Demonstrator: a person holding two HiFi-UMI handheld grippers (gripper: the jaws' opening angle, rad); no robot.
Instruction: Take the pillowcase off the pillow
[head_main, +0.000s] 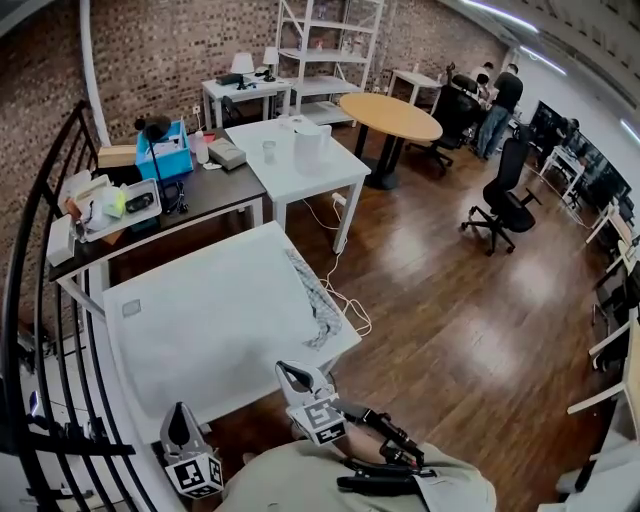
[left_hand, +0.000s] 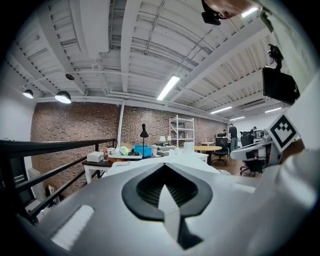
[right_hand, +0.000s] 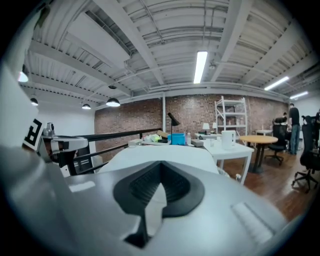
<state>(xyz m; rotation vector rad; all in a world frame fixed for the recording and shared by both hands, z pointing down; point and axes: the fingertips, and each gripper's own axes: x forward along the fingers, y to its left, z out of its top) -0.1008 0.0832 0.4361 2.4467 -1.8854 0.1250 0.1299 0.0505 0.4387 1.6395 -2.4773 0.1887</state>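
A flat white pillow in its pillowcase (head_main: 215, 320) covers the near white table, with grey-patterned fabric (head_main: 315, 305) along its right edge. My left gripper (head_main: 180, 408) is off the table's near left corner, short of the pillow. My right gripper (head_main: 284, 369) is at the table's near edge by the right corner. Neither touches the pillow. In the left gripper view the left gripper (left_hand: 164, 186) has its jaws together with nothing between them, and the pillow (left_hand: 187, 159) lies ahead. In the right gripper view the right gripper (right_hand: 158, 186) is likewise shut and empty, facing the pillow (right_hand: 165, 154).
A black railing (head_main: 50, 300) runs along the left. Beyond the pillow table stand a dark desk with a blue box (head_main: 165, 150) and clutter, a white table (head_main: 300, 160), a round wooden table (head_main: 390, 115) and an office chair (head_main: 505, 200). A cable (head_main: 345, 295) trails on the wooden floor.
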